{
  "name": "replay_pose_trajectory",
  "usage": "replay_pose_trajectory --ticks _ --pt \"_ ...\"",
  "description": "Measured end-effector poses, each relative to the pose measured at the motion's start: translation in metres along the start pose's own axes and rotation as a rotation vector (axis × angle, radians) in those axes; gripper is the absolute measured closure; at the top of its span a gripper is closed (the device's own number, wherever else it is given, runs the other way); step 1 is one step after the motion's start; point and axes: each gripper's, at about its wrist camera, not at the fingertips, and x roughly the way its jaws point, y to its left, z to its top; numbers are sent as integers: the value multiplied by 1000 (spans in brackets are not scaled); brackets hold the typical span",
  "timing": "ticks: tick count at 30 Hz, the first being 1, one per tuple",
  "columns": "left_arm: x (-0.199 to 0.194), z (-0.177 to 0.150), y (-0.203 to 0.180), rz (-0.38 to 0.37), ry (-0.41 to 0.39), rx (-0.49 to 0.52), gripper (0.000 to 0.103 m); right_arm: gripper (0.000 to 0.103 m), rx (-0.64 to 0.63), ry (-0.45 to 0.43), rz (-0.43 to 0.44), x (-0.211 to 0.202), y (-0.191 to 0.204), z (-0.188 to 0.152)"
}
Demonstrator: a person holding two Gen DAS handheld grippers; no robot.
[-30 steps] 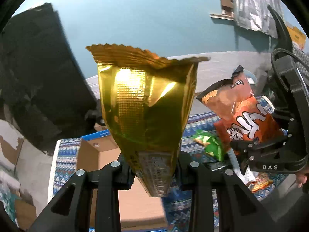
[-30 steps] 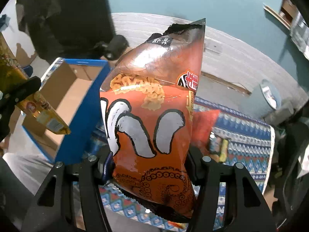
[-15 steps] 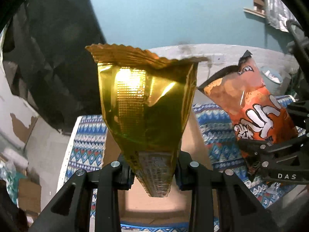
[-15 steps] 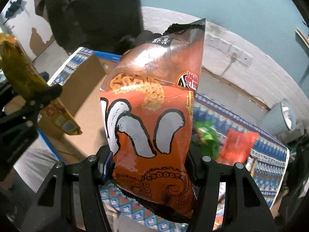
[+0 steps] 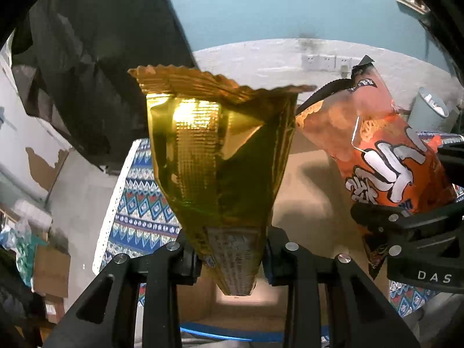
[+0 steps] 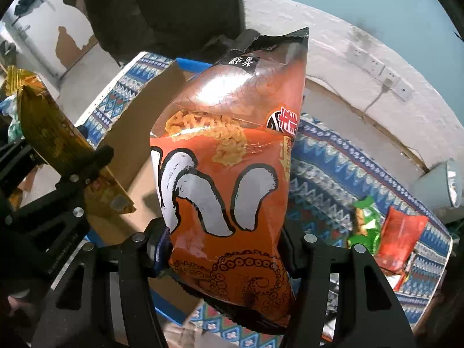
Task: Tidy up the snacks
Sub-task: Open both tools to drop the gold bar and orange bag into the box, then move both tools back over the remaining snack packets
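Legibly: right tongs (image 5: 406,220) housing "DAS" | orange bag (image 6: 229,168) script unreadable

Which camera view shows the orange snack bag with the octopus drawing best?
The right wrist view: the orange snack bag fills its middle, front side facing, held in the right tool. The left wrist view shows it only at the right edge, tilted and partly cut off.
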Motion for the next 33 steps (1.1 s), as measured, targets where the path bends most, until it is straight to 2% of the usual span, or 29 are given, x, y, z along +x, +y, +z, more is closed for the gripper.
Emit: replay_pose_trajectory --ticks 5,8,11,12,14,16,21,33 --pt "16 -5 9 -1 63 -23 70 43 -15 26 5 15 8 3" --pt "20 -7 11 13 84 -27 65 42 -9 37 27 19 6 7" --pt "19 -6 7 34 82 -15 53 38 8 24 25 18 2 8" --pt "18 -7 6 40 80 -10 47 35 12 18 26 16 1 8" --pt "14 -9 3 52 72 5 41 34 16 8 21 12 -2 8" --pt "9 -11 1 62 69 19 31 33 17 1 9 7 -5 7" --pt "-3 -10 -7 39 59 39 24 26 28 -21 3 -7 -15 1" --pt "-24 -4 -45 -68 51 82 24 23 40 -36 -57 -43 -60 -41"
